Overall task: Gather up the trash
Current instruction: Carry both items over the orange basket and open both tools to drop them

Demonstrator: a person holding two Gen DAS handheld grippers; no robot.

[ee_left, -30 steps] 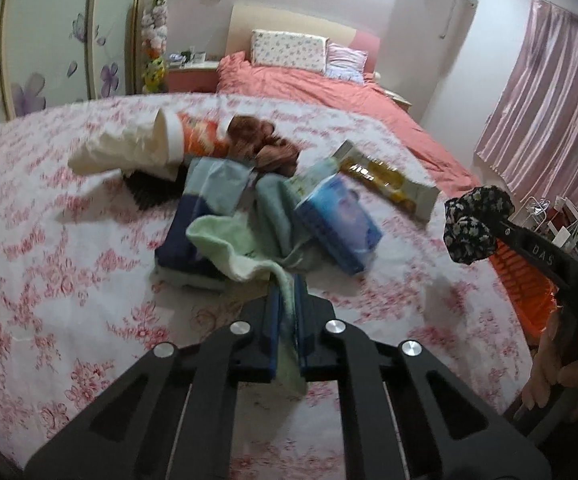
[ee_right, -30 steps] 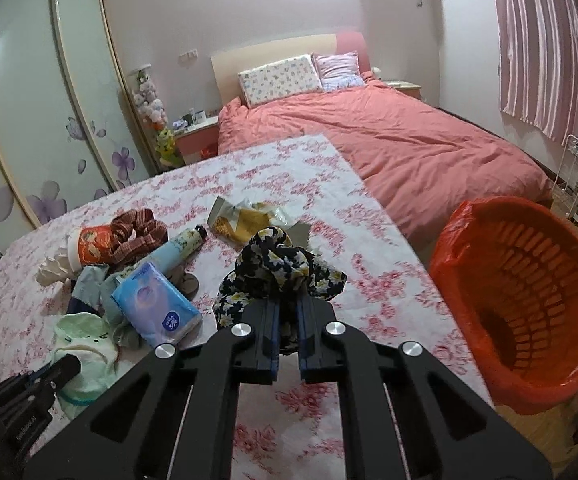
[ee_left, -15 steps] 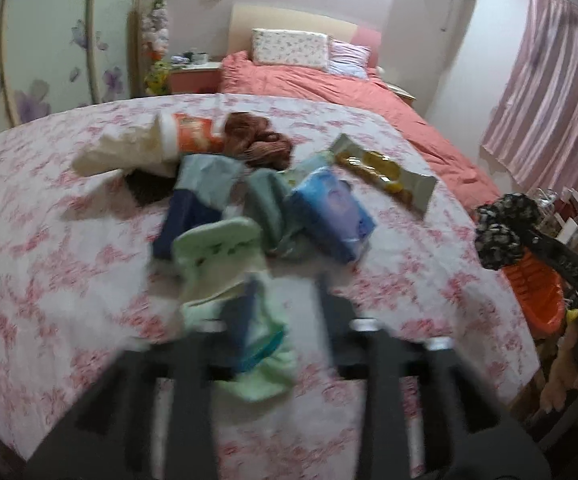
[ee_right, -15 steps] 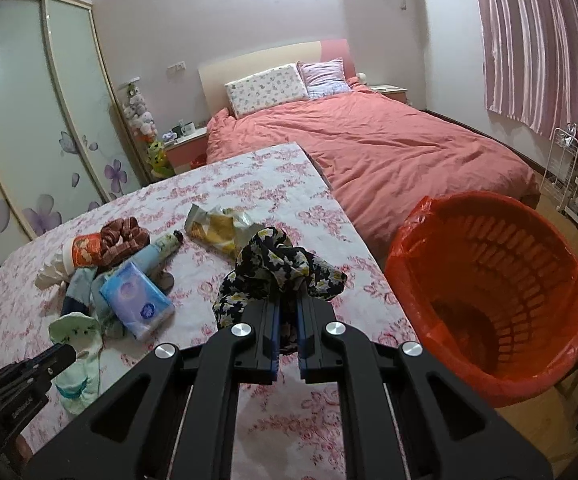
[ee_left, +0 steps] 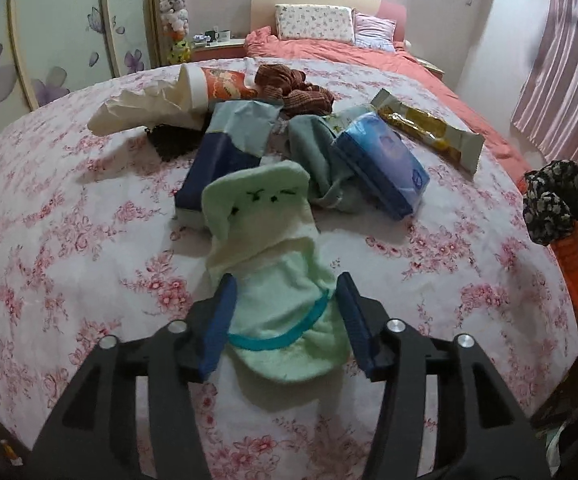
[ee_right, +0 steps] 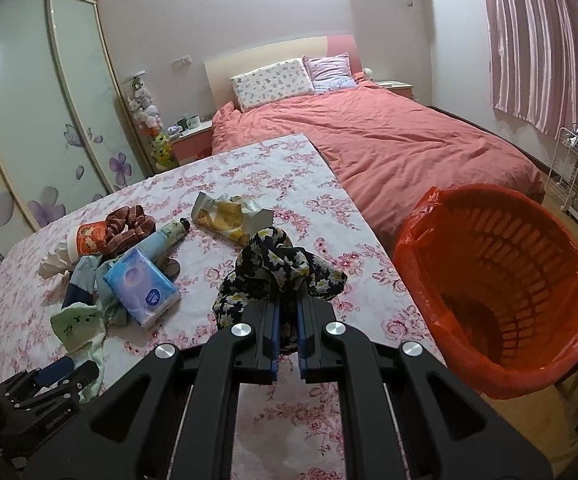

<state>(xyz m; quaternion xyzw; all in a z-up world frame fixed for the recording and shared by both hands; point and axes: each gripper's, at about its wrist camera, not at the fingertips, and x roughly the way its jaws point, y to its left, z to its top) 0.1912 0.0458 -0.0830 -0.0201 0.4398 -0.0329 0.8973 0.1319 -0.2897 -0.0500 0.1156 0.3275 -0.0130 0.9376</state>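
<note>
Left wrist: green sock lies between the left gripper (just opened, loose).

Floral-covered table — green sock, tissue pack, wrapper, perhaps other clutter.

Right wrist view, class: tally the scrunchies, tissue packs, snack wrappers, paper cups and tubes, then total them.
Fabric scrunchies: 2 (brown ribbed scrunchie, black floral scrunchie)
Blue plastic tissue pack: 1
Yellow snack wrapper: 1
Orange-and-white paper cup: 1
Pale blue tube: 1
Total: 6
</note>
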